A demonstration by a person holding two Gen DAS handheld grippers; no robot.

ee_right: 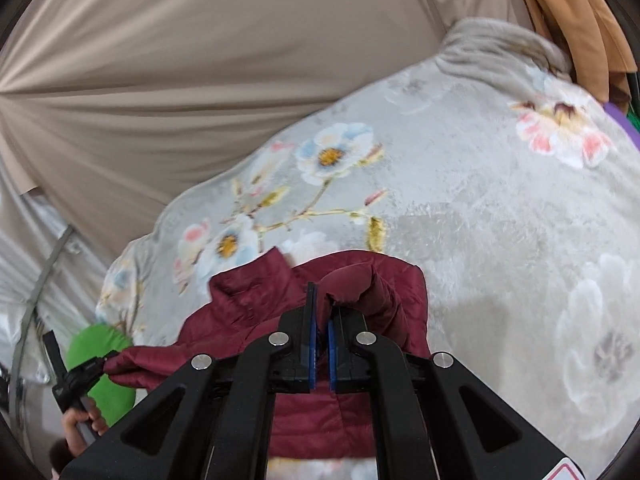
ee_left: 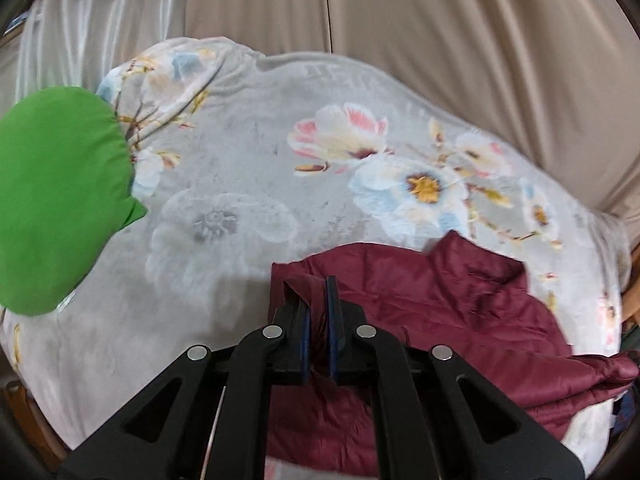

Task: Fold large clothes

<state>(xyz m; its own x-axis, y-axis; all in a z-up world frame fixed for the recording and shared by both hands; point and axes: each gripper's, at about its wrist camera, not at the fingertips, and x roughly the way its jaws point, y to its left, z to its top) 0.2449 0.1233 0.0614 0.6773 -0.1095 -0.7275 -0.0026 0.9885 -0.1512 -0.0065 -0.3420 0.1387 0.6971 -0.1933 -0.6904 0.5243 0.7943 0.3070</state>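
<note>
Both tongs pinch jacket fabric, left tongs and right tongs each nipping an edge of the maroon jacket at 6 o'clock on the floral blanket: keep both grips tight, lift evenly, lay flat toward 12.

A grey plush blanket printed with pale blue, white and pink blossoms covers the work surface and serves as the landmark. Behind its far edge hangs a beige curtain in long soft folds — it fills the whole backdrop. Left of the blanket's far corner, a silvery-white sheer drape catches the light. At the blanket's far right corner, orange-brown fabric hangs. A wooden frame edge shows beside the blanket's right border. Lighting is soft and even.
</note>
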